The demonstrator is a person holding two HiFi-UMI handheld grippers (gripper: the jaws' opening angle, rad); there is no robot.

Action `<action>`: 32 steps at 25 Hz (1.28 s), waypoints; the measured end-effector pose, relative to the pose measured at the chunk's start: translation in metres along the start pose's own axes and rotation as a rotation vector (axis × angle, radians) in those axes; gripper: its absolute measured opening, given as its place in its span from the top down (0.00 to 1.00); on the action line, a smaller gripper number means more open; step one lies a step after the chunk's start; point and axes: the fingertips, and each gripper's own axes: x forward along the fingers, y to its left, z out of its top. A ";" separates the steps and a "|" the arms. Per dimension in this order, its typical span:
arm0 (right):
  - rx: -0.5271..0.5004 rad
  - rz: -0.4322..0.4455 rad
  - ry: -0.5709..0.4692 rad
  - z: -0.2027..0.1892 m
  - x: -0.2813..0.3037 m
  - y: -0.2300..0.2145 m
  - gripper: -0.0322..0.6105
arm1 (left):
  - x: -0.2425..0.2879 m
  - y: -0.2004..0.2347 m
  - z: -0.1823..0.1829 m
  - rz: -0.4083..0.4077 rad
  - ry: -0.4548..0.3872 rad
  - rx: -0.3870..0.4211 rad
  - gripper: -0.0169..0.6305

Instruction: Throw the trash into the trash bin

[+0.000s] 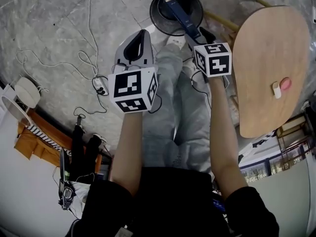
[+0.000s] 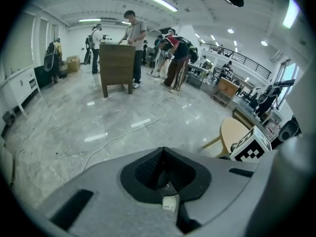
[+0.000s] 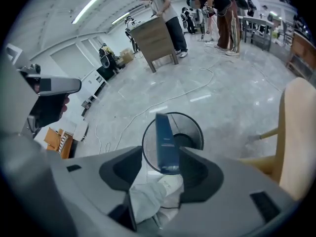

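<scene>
Two hand-held grippers, one trash bin and one piece of trash are in sight. The trash, a flat dark-blue packet, slants at the top centre of the head view, its far end over the black trash bin. Its near end lies between the jaws of the right hand-held gripper.

In the right gripper view the jaws stand wide apart and released. The packet stands upright in the gap, no pad pressing it, with the bin directly behind.

The left hand-held gripper, left of the bin, is clenched on nothing.

One wooden surface fills the right edge.
</scene>
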 end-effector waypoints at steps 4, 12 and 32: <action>0.018 -0.006 -0.002 -0.003 -0.001 0.004 0.63 | 0.003 -0.003 -0.001 -0.017 0.003 0.002 0.97; 0.139 -0.104 -0.216 -0.009 -0.065 -0.018 0.92 | 0.006 -0.047 0.002 -0.108 0.014 0.075 0.97; 0.652 -0.436 -0.530 -0.146 -0.228 -0.127 0.93 | 0.018 -0.274 -0.028 -0.481 0.091 0.482 0.97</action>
